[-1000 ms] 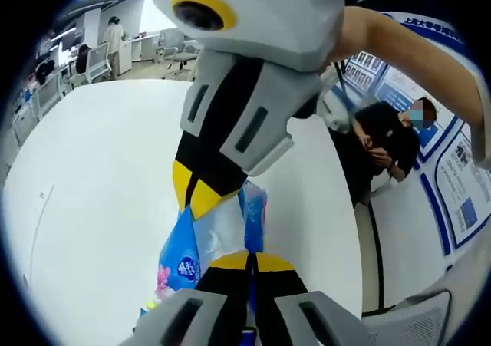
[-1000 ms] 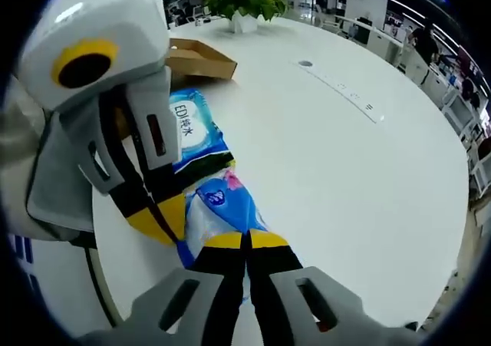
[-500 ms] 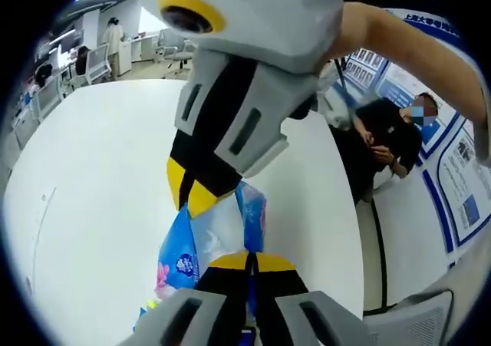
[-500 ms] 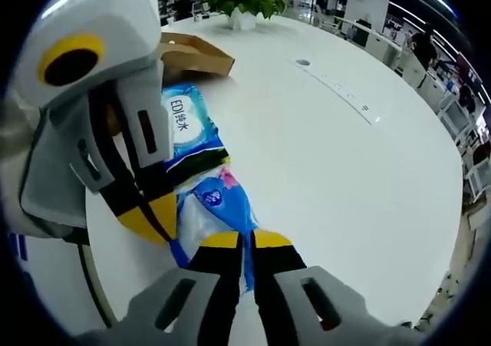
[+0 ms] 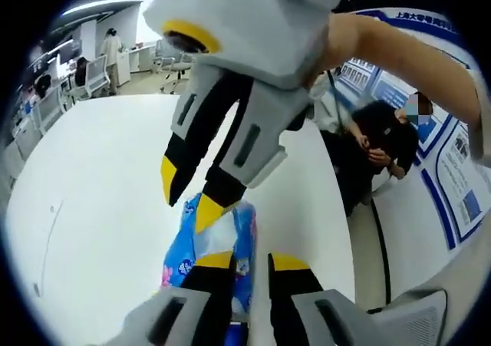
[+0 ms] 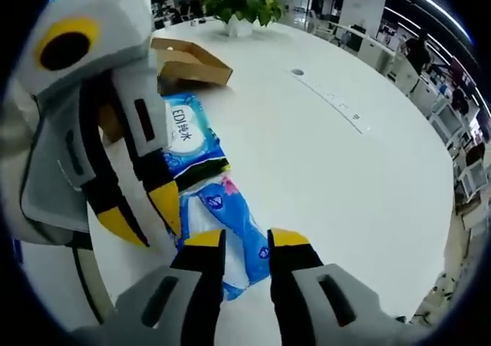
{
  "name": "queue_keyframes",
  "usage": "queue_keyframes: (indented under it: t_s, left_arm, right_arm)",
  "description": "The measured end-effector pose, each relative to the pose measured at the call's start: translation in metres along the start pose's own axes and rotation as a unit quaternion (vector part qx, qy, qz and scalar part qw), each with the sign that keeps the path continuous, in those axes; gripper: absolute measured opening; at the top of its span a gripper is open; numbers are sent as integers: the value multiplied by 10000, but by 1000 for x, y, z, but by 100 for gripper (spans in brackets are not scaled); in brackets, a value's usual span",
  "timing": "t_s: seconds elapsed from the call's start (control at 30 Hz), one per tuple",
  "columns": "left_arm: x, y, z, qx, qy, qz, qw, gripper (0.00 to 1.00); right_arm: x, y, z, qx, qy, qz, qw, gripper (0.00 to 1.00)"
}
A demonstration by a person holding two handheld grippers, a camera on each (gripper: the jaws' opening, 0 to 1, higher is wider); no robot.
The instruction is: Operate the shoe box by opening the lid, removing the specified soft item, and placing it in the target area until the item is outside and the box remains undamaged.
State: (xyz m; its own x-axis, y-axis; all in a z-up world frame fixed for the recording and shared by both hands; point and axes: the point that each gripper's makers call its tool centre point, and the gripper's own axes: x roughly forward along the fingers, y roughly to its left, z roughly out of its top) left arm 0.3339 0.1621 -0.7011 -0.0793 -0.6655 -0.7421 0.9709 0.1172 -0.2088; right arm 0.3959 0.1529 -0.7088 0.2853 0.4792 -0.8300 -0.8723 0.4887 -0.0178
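Observation:
A blue soft tissue pack (image 5: 189,246) lies flat on the white table (image 5: 100,185). My left gripper (image 5: 252,261) stands open, with the pack's near end showing between its jaws. My right gripper (image 5: 189,196) comes down from above, also open, its yellow tips just over the pack's far end. In the right gripper view the same tissue pack (image 6: 234,222) lies between the open right gripper (image 6: 244,238) and the open left gripper (image 6: 140,215). A blue-and-white wipes pack (image 6: 188,135) lies just behind it. The brown cardboard shoe box (image 6: 192,60) sits farther back.
A potted plant (image 6: 242,1) stands at the table's far end. A small round port (image 6: 296,72) and a strip are set into the table top (image 6: 337,177). A seated person (image 5: 383,143) is beside the table edge, by blue wall posters (image 5: 460,185). Office chairs (image 5: 92,70) stand beyond.
Both grippers were shut on the tissue pack; now both have opened and let it go. The pack rests on the table.

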Motion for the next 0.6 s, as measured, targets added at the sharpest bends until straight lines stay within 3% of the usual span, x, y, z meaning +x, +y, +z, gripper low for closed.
queue_keyframes:
  t_s: [0.37, 0.6]
  left_arm:
    - [-40, 3, -17, -14, -5, 280, 9996, 30]
    - [-71, 2, -23, -267, -266, 462, 9982, 38]
  right_arm:
    - [-18, 17, 7, -38, -29, -227, 9997, 38]
    - [-27, 28, 19, -13, -147, -328, 9994, 48]
